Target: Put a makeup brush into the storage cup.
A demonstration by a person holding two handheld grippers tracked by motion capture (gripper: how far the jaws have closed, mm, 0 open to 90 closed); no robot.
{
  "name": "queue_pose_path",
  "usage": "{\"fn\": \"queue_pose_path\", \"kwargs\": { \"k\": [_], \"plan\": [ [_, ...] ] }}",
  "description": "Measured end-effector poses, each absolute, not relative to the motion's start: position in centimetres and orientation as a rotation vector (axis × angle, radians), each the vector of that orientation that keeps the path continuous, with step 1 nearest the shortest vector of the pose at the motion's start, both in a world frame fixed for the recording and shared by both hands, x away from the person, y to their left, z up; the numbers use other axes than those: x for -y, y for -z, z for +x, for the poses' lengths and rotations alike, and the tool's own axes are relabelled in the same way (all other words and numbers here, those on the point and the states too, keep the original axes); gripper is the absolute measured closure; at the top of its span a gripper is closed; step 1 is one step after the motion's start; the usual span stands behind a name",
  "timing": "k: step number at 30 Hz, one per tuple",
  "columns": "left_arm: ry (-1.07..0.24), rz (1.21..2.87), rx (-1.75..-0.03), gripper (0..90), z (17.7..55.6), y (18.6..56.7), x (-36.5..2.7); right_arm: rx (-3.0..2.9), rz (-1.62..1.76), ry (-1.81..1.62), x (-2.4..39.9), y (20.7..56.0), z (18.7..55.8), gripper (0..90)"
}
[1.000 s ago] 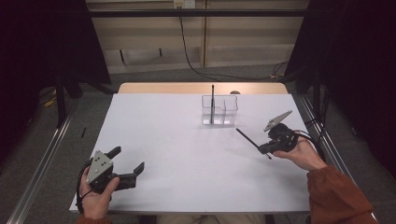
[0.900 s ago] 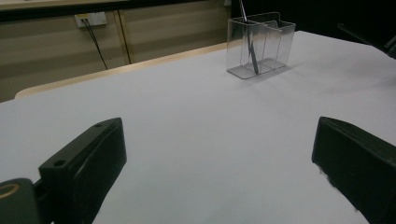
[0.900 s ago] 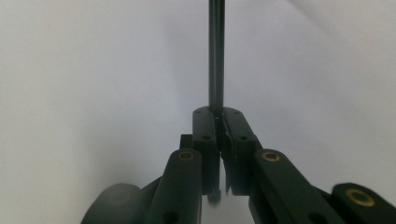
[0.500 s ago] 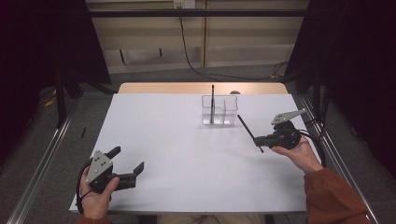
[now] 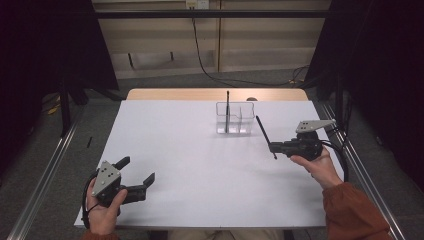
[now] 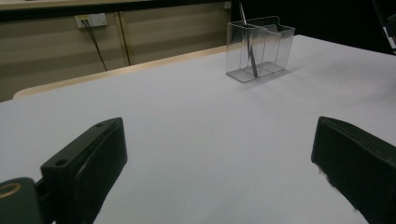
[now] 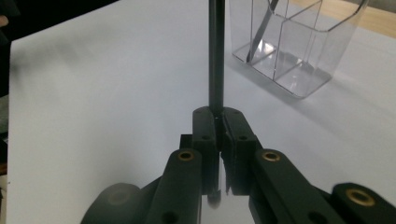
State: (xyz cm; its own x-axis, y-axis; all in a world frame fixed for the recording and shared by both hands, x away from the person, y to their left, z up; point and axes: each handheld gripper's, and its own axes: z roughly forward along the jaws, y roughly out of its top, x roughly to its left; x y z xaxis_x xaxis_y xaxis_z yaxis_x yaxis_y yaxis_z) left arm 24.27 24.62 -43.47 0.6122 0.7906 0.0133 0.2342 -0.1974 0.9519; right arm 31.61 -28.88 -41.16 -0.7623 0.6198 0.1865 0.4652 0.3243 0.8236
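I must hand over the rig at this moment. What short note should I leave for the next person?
Right gripper: fingers shut on a thin black stick, held above the table just right of the clear organizer.
Left gripper: open, holding nothing, at the near left of the table.
Done: one dark stick stands upright in the organizer.
Left: probably put the held stick into the organizer too.

Wall socket (image 6: 90,19) — dangling black cable (image 5: 200,55)
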Motion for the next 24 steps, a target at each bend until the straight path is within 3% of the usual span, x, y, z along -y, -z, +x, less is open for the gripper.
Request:
{"fn": "queue_pose_path", "kwargs": {
  "k": [24],
  "plan": [
    [-0.618,1.761,-0.775,2.8,24.2,42.7,-23.3,-2.526,0.825,-1.525,23.8,40.0,32.1,85.0]
  ]
}}
